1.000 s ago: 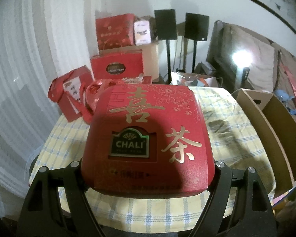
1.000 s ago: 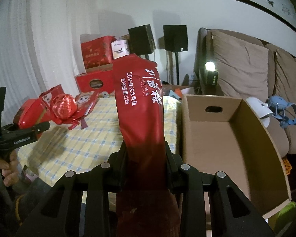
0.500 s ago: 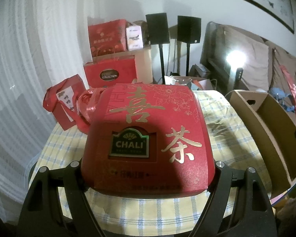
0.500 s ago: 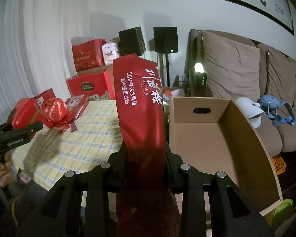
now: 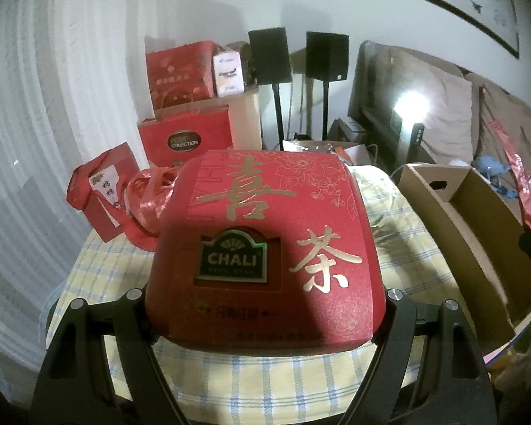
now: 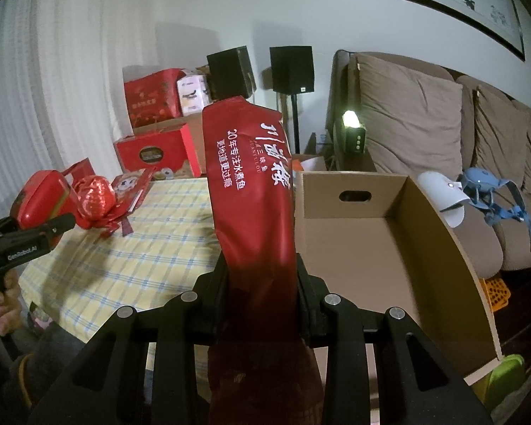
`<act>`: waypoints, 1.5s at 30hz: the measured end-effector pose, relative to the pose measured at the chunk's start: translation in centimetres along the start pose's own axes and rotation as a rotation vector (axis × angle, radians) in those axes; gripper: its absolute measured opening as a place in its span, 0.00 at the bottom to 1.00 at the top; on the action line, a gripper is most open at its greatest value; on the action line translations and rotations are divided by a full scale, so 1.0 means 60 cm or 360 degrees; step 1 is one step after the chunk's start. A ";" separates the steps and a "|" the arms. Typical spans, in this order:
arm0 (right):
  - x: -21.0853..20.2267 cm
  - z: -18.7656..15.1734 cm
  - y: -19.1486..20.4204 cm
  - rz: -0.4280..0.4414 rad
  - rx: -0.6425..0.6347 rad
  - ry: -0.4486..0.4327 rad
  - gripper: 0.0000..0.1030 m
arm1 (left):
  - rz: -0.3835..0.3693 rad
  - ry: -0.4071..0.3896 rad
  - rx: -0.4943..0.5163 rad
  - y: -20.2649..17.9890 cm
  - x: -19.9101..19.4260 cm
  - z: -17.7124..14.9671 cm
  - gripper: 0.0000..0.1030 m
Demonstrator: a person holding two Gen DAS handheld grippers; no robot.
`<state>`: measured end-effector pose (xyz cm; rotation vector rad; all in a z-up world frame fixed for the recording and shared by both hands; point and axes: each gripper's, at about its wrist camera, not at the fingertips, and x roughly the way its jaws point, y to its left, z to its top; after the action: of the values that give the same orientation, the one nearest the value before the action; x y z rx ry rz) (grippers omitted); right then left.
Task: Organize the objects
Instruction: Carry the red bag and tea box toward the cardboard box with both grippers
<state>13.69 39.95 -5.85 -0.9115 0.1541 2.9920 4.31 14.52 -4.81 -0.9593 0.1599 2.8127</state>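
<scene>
Left gripper (image 5: 265,304) clamped on the near edge of a red CHALI tea box (image 5: 265,241), fingers pressed to both sides, lid face up with gold characters, held above the checked tablecloth (image 5: 258,382). Seen from the right wrist, same left gripper (image 6: 58,225) at far left with the tea box (image 6: 40,198) in its grasp and a bare hand (image 6: 3,304) below on the handle. Right gripper (image 6: 262,283) closed tight around a tall red foil pouch (image 6: 251,191), white lettering down its front, upright and leaning slightly, raised over the table edge between the tablecloth (image 6: 152,248) and an open cardboard box (image 6: 371,248). Cardboard box (image 5: 460,212) standing at the right side of the table, one wall with a handle slot, interior bare as far as visible. Red foil pouch (image 5: 527,194) also visible at the right edge of the left wrist view, beyond the box. On the far left of the table, a small red gift bag (image 5: 99,191) beside a crumpled red foil bundle (image 5: 148,209). Behind, stacked red cartons (image 5: 184,106), two black speakers on stands (image 5: 297,56), a brown sofa with cushions (image 6: 442,134), a lit lamp (image 6: 352,131) beside it. On the sofa seat, a blue toy (image 6: 492,194) and a white cap (image 6: 442,198).
</scene>
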 end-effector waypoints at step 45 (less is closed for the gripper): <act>-0.010 0.001 -0.065 -0.0093 0.0104 0.0015 0.31 | -0.0104 0.0000 0.0002 -0.059 0.005 0.016 0.76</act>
<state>14.33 43.85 -5.81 -0.9074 0.2203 2.9109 4.18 18.16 -4.38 -0.9464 0.1278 2.7530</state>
